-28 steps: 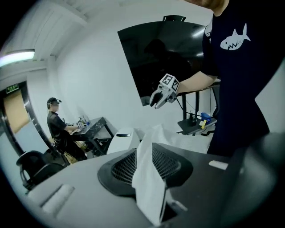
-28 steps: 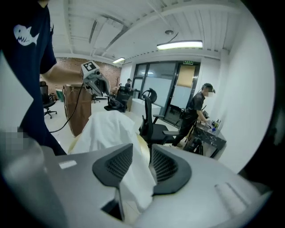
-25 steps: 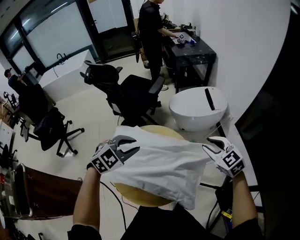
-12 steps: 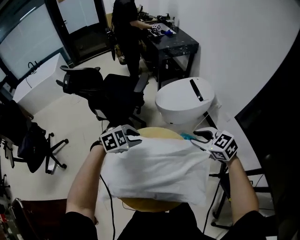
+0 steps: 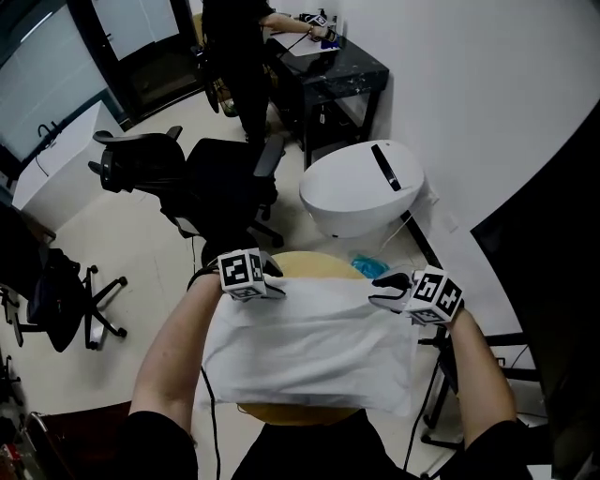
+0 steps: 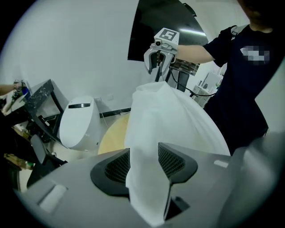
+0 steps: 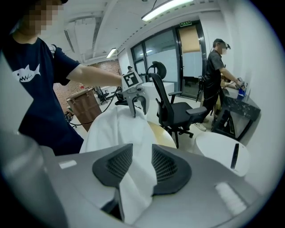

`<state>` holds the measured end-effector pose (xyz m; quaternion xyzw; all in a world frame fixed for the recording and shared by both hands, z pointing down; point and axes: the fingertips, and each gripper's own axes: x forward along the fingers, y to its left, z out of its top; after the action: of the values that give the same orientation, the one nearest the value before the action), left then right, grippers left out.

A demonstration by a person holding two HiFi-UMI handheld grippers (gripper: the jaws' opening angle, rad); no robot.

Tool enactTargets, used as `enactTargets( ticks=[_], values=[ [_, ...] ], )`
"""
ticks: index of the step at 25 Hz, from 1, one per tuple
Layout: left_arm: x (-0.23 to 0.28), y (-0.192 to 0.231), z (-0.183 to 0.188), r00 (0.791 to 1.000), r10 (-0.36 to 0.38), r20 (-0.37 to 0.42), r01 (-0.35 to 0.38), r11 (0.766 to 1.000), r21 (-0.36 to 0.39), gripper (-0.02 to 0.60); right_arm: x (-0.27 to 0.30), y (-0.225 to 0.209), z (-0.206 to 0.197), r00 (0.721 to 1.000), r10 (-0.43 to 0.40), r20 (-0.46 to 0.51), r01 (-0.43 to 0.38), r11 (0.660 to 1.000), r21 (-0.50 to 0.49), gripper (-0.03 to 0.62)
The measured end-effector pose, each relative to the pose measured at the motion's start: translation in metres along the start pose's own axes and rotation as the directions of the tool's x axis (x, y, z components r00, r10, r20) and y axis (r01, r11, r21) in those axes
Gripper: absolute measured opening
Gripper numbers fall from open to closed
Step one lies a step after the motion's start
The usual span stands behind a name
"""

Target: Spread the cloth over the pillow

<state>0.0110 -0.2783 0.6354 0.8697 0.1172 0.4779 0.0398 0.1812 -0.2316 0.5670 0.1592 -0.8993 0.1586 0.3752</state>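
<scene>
Grey left gripper (image 5: 269, 279): jaws have just been opening, cloth (image 5: 309, 342) corner lies loose between them | cloth: draped over round tan pillow (image 5: 314, 265); looks soft, light, limp, best taken by corners | right gripper (image 5: 384, 291): clenched on far-right corner

You are in an office-like workroom: black swivel chairs (image 5: 225, 183) stand on a pale floor (image 5: 141, 234), glass partitions (image 5: 52, 80) line one side, and another person (image 5: 230, 37) works at a black equipment bench (image 5: 333, 70) under ceiling strip lights (image 7: 178, 8).
</scene>
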Motion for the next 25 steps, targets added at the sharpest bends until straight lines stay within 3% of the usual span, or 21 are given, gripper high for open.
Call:
enactTargets(
  ticks=[4, 9, 13, 18, 25],
  values=[
    [0.014, -0.002, -0.009, 0.997, -0.072, -0.008, 0.072, 0.996, -0.056, 0.188, 0.004, -0.001, -0.008, 1.000, 0.005, 0.004, -0.005, 1.000, 0.001, 0.146],
    [0.015, -0.008, -0.010, 0.995, -0.105, 0.003, 0.105, 0.993, -0.053, 0.090, -0.003, -0.006, -0.026, 1.000, 0.019, 0.009, -0.019, 0.999, 0.031, 0.146],
    [0.007, -0.008, -0.007, 0.999, -0.051, 0.012, 0.051, 0.999, 0.006, 0.002, -0.012, -0.008, -0.046, 1.000, 0.011, -0.005, -0.011, 0.999, 0.037, 0.146],
    [-0.006, -0.004, -0.002, 0.999, 0.026, 0.043, -0.028, 0.999, 0.042, 0.000, -0.029, -0.021, -0.081, 0.997, -0.059, -0.051, 0.062, 0.997, 0.045, 0.146],
    [-0.050, 0.006, 0.009, 0.977, 0.185, 0.103, -0.191, 0.980, 0.051, 0.000, -0.047, -0.052, -0.121, 0.989, -0.145, -0.025, 0.147, 0.974, 0.172, 0.158]
  ],
)
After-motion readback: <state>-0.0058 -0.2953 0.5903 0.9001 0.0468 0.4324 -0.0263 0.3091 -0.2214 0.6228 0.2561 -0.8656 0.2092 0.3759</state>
